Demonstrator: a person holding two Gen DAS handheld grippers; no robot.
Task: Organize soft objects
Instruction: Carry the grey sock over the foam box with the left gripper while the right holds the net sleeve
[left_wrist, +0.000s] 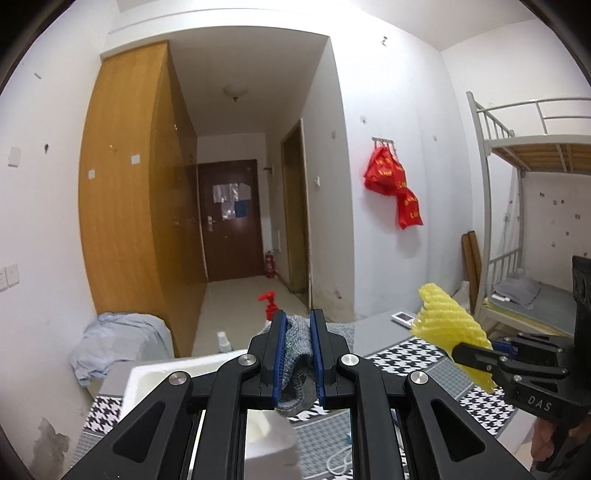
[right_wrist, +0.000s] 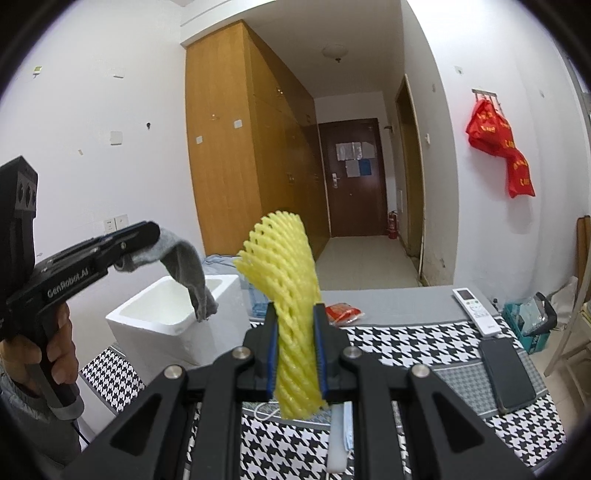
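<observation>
Now, leftmost: my left gripper (left_wrist: 298, 354) is clamped on a grey sock (left_wrist: 297, 360), blue pads pressing it from both sides. From the right wrist view, the sock's loose end droops over the open white foam box (right_wrist: 173, 319), its tip level with the box's far rim; whether it touches, I cannot tell. The box stands at the left end of the houndstooth-patterned table (right_wrist: 399, 350).

Centre: my right gripper (right_wrist: 295, 354) grips a yellow foam net sleeve (right_wrist: 286, 295), held upright above the table, its top curling over to the right.

Behind the sleeve, a red packet (right_wrist: 343, 313) lies on the grey strip of the table. Further right, a white remote (right_wrist: 476, 310) lies near the table's far edge, and a dark phone (right_wrist: 506, 373) lies just in front of it, apart.

Far right wall: red bags (right_wrist: 498, 144) hang from a hook rack.
</observation>
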